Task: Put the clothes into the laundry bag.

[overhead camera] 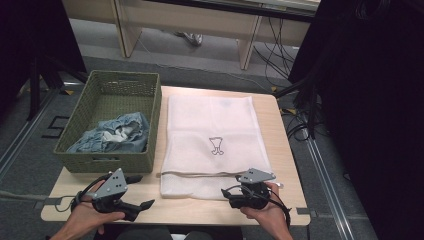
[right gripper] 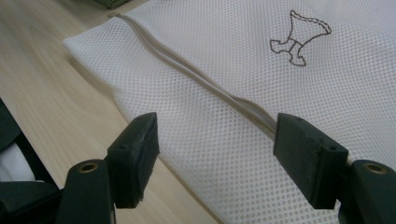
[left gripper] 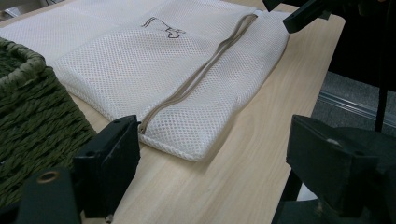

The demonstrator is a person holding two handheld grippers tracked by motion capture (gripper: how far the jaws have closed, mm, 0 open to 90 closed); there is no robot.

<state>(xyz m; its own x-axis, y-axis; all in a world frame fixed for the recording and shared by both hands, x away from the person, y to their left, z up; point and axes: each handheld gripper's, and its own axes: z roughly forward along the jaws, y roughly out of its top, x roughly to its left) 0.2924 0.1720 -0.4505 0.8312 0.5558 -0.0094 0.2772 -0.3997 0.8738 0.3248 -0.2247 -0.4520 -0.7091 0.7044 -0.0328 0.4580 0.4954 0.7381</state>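
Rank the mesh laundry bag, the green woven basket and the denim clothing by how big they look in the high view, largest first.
1. mesh laundry bag, spread flat on the table.
2. green woven basket; it looks slightly smaller than the bag, though its height makes this close.
3. denim clothing, bundled inside the basket, clearly smallest.

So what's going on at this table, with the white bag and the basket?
A person sits at a wooden table with a two-jaw gripper in each hand. A white mesh laundry bag lies flat, its zipper shut along the near edge. Beside it a green woven basket holds denim clothes. The right gripper hovers at the bag's near edge with jaws open; the left gripper waits by the basket, also open. Nothing is held.
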